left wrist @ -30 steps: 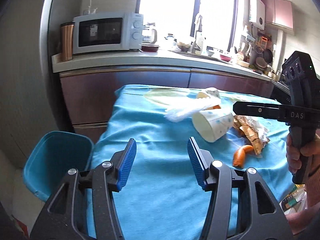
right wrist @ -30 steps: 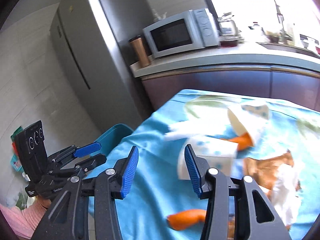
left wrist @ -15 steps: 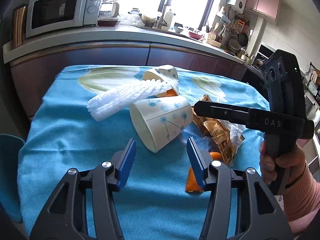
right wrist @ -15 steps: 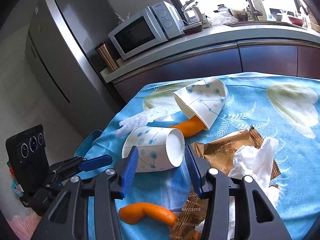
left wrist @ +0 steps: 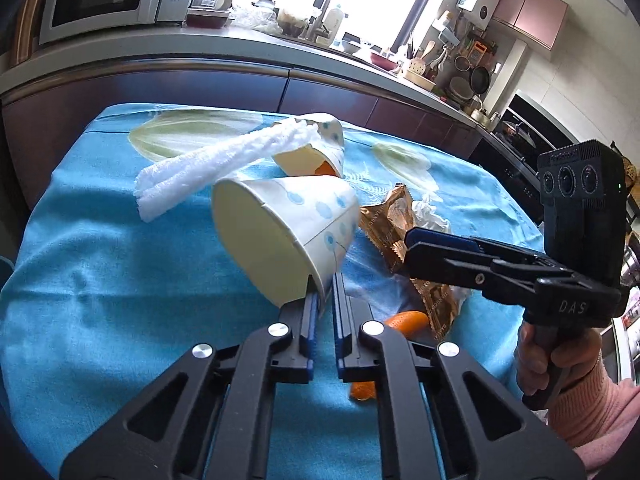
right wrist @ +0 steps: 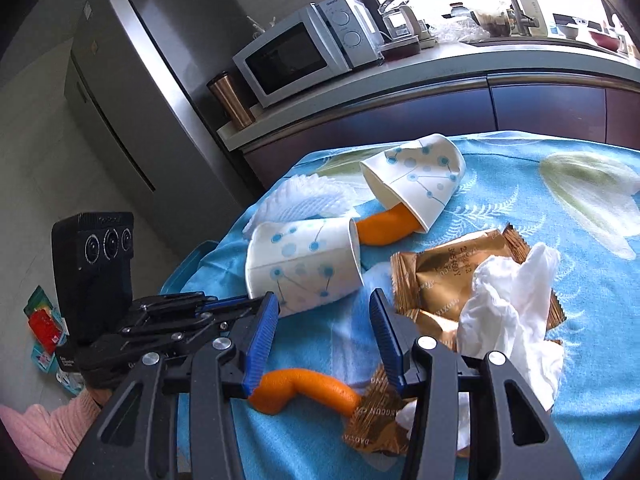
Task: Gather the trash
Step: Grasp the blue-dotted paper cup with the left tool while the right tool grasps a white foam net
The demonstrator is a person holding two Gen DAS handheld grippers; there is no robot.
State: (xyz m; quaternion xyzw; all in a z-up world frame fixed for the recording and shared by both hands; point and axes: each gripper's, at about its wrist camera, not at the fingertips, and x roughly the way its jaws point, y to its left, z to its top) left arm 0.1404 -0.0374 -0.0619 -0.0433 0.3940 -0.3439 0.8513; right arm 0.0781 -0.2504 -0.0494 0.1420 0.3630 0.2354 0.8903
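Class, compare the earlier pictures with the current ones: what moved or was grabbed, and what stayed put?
The left claw advanced to the nearer paper cup and its jaws have just closed on the rim. The right claw stayed open, holding nothing. The far cup, orange peels, gold wrappers and tissue lie unchanged.

The left gripper [left wrist: 325, 286] is pointed down and forward, and its jaws have just been closing; the rim of a paper cup [left wrist: 288, 236] is pinched between the 2 blue pads. The right gripper [right wrist: 324, 312] is held half open with nothing pressed between its pads. It is gripped by a hand [left wrist: 548, 354] in a pink sleeve at the near right.
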